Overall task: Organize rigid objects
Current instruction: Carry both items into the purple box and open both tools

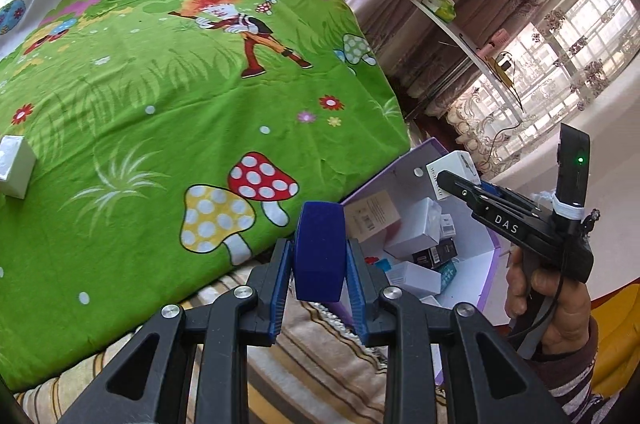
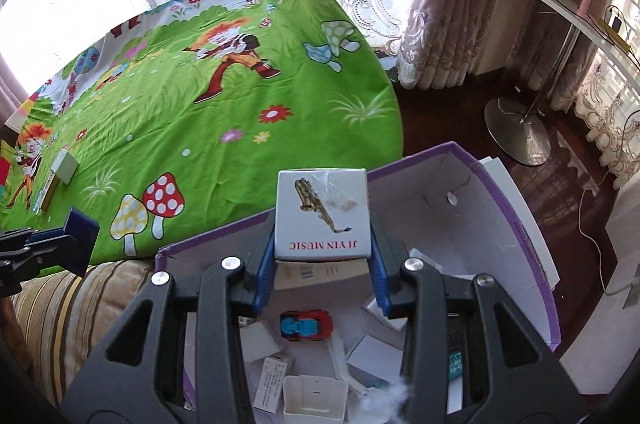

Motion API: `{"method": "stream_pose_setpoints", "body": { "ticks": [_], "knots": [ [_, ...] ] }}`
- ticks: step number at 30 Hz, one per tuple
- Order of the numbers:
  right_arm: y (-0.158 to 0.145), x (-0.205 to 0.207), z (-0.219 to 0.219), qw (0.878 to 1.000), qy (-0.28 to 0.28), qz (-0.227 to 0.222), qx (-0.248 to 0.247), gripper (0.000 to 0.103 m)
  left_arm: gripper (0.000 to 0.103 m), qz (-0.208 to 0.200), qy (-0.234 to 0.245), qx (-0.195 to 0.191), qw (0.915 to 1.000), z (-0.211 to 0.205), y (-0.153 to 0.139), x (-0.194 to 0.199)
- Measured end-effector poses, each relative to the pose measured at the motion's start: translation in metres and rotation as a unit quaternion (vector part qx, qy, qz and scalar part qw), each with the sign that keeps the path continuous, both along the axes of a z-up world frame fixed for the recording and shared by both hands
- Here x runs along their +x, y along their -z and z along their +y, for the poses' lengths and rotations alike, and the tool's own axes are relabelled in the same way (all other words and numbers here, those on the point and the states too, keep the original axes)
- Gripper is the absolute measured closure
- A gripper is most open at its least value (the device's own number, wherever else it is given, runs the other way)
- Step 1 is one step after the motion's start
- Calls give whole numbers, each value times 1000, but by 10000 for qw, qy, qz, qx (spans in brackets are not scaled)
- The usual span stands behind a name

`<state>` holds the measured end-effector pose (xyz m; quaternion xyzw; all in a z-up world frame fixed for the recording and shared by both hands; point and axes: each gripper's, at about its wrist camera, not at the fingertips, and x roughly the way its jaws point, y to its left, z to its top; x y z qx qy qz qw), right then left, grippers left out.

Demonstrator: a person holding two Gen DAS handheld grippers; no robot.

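My left gripper [image 1: 319, 256] is shut on a dark blue box [image 1: 319, 244], held above the table's edge next to the purple storage box [image 1: 494, 252]. My right gripper [image 2: 322, 256] is shut on a white box printed "JI YIN MUSIC" [image 2: 322, 214] and holds it over the purple storage box [image 2: 532, 248]. That gripper and its white box [image 1: 454, 172] also show in the left wrist view. The blue box [image 2: 82, 242] shows at the left of the right wrist view. A white box [image 1: 15, 166] and a small box [image 2: 66, 166] lie on the green cartoon tablecloth [image 1: 160, 128].
The purple box holds several small cartons, a toy car [image 2: 306, 324] and a white tray [image 2: 316, 400]. A striped cushion [image 2: 64, 308] lies beside it. A white shelf on a metal stand [image 2: 518, 132] is at the right by the curtains.
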<state>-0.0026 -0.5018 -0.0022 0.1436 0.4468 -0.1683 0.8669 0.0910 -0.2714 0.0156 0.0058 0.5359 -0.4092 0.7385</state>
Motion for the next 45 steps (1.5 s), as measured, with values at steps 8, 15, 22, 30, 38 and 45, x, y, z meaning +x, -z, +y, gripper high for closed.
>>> {"method": "stream_pose_setpoints", "body": {
  "ticks": [8,15,22,30,38,45],
  "knots": [
    [-2,-22,-19,9997,197,-122,95,59,75,205,513,-38,9985,-48,0,-28],
    [-2,-29,-25,9994,241,-206,150,59,73,526,716,-43,9960,-74,7,-41],
    [-3,-35,-30,9993,289,-204,145,59,57,674,760,103,9948,-78,17,-42],
    [-1,-27,-27,9995,248,-133,107,59,57,728,686,4,9950,-67,16,-38],
    [-1,-15,-26,9997,247,-42,37,59,56,705,366,-103,9968,-38,10,-24],
    [-5,-6,-27,9994,344,41,-27,55,56,726,-25,-173,9972,-8,9,-9]
  ]
}}
